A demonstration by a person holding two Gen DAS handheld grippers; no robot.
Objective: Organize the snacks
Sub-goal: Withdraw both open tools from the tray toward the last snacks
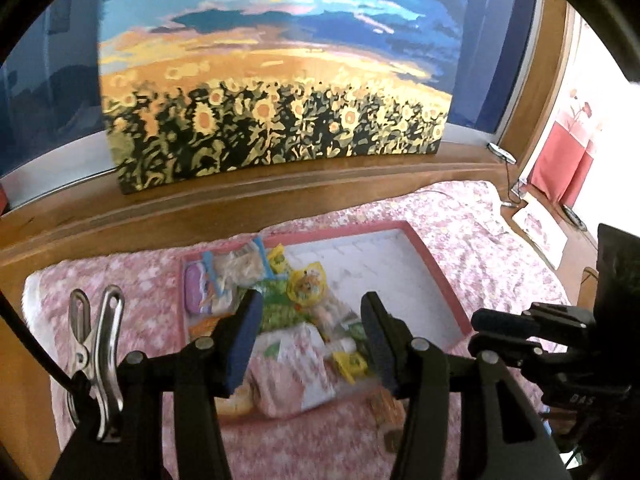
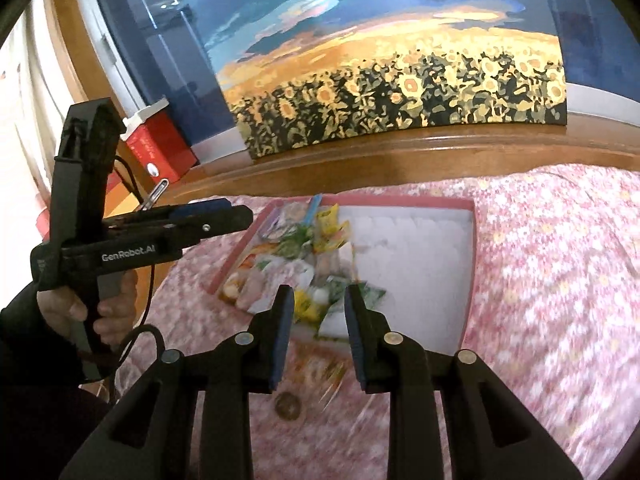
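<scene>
I judge sorting underway: both my left gripper and right gripper hang wide-open, empty, over the pink-rimmed box's snack packets; next, pick one packet.

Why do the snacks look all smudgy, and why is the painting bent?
Left wrist view: snack packets are motion-blurred; the fisheye lens bows the sunflower painting. Right wrist view: the floral bedspread smears too, and bright window light whitens the left edge.

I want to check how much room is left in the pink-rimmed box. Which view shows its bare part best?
The right wrist view: the pink-rimmed box lies open to the camera, its bare white right side unobstructed. In the left wrist view the same box sits behind the left gripper, whose fingers cover its near part.
</scene>
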